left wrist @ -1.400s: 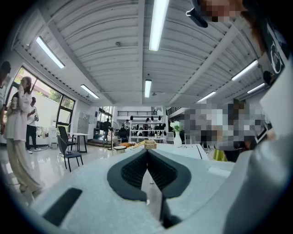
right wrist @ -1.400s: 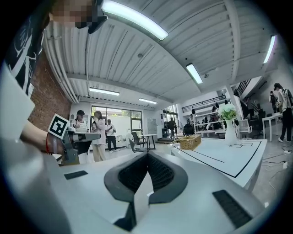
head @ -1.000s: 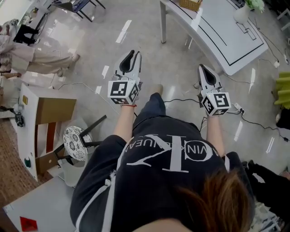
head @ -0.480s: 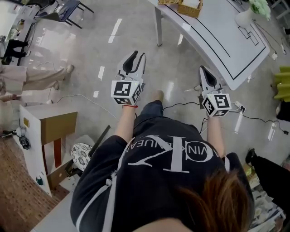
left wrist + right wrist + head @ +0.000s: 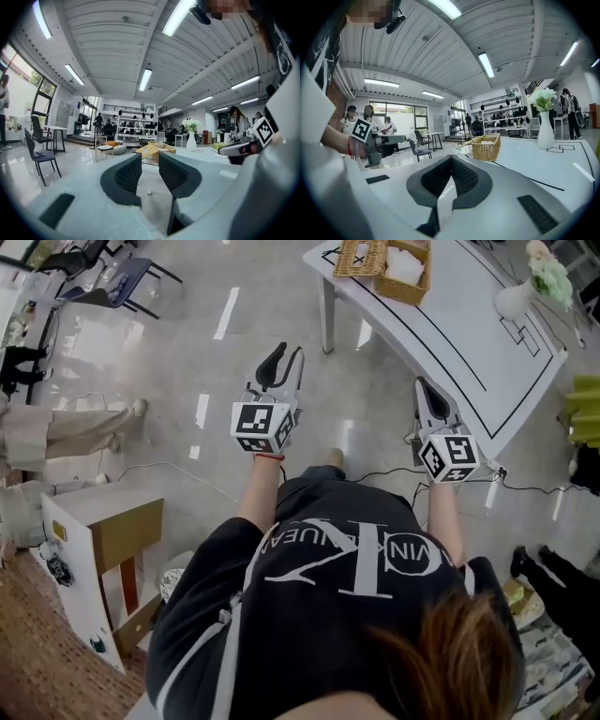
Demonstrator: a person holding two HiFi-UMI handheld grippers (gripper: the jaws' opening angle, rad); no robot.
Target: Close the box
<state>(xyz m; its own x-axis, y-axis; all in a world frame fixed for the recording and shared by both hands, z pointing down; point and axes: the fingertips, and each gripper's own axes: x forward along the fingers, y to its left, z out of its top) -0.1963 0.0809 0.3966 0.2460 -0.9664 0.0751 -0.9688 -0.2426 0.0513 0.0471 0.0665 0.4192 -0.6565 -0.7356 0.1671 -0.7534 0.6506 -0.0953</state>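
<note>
A wicker box stands on the far end of a white table, its lid flaps raised. In the right gripper view the wicker box sits ahead and right, one flap sticking out to the left. I hold both grippers level above the floor, short of the table. My left gripper is open; its jaws have just been opening, with nothing between them. The right gripper is shut and empty, its pads meeting. Neither touches the box.
A white vase with flowers stands on the table to the right of the box. A white cabinet is at my left, a chair at the far left, and a cable lies on the floor. People stand in the background.
The table and the wicker box have come nearer in the head view as I walk towards them. The left jaws, shut before, now stand apart. The right jaws stay shut.
</note>
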